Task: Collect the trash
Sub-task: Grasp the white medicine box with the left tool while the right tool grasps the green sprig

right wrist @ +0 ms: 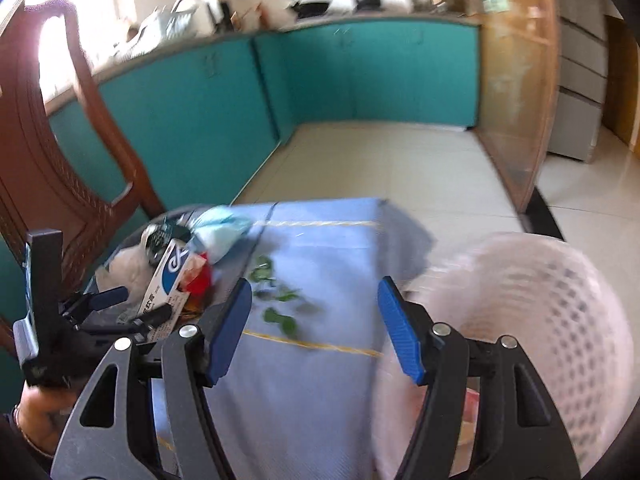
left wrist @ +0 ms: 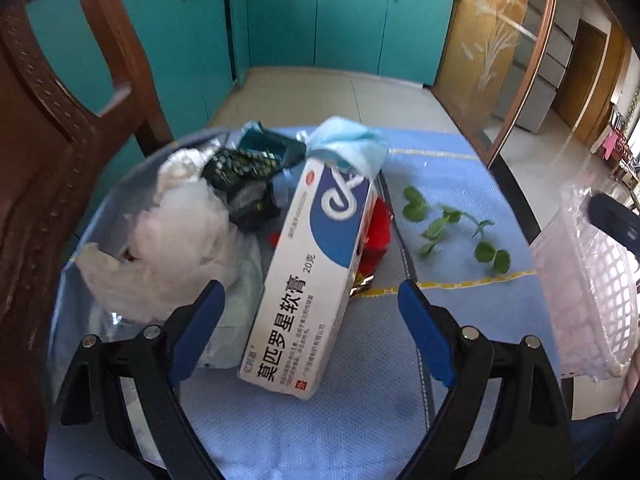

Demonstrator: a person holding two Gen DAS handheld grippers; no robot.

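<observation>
A trash pile lies on the blue cloth at the table's left: a white and blue ointment box (left wrist: 316,264), crumpled white tissue (left wrist: 176,256), a dark wrapper (left wrist: 252,168), a light blue mask (left wrist: 348,144) and a red wrapper (left wrist: 378,232). Green leaves (left wrist: 452,228) lie to the right. My left gripper (left wrist: 312,304) is open, its fingers either side of the box's near end. My right gripper (right wrist: 316,316) is open and empty above the cloth, near the leaves (right wrist: 280,300). The pile shows in the right wrist view, with the box (right wrist: 168,280). A pink mesh basket (right wrist: 532,320) stands at the right.
A wooden chair (left wrist: 52,120) stands at the table's left edge. The basket also shows in the left wrist view (left wrist: 588,292). Teal cabinets (left wrist: 320,20) line the far wall. A glass door (left wrist: 496,52) is at the right. The blue cloth (right wrist: 320,400) covers the table.
</observation>
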